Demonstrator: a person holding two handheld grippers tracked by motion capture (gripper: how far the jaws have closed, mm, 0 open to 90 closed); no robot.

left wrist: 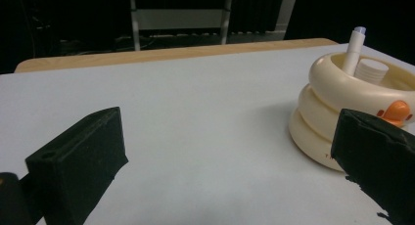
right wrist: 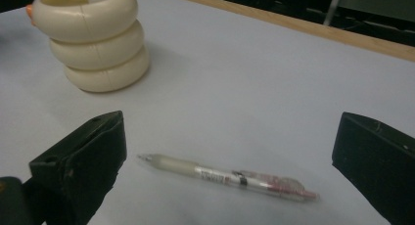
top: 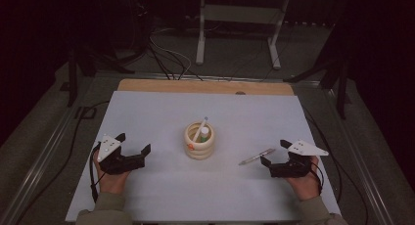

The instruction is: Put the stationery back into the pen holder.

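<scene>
My right tool [right wrist: 230,151] gapes wide over the pen [right wrist: 230,177] near the bench's right edge; closing off-centre could probably roll it away.

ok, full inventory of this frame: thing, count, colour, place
cream ringed plastic pen holder: 1, cream with an orange duck figure, centre of the table
white pen with pale cap: 1, white, standing tilted in the holder
white cylinder with green band: 1, in the holder
clear retractable pen: 1, clear and pinkish, lying flat between the right tool's open jaws, untouched
white table sheet: 1, white, over a wooden tabletop
white metal frame: 1, on the floor behind the table
left tool: 1, black, open, left of the holder
right tool: 1, black, open
</scene>
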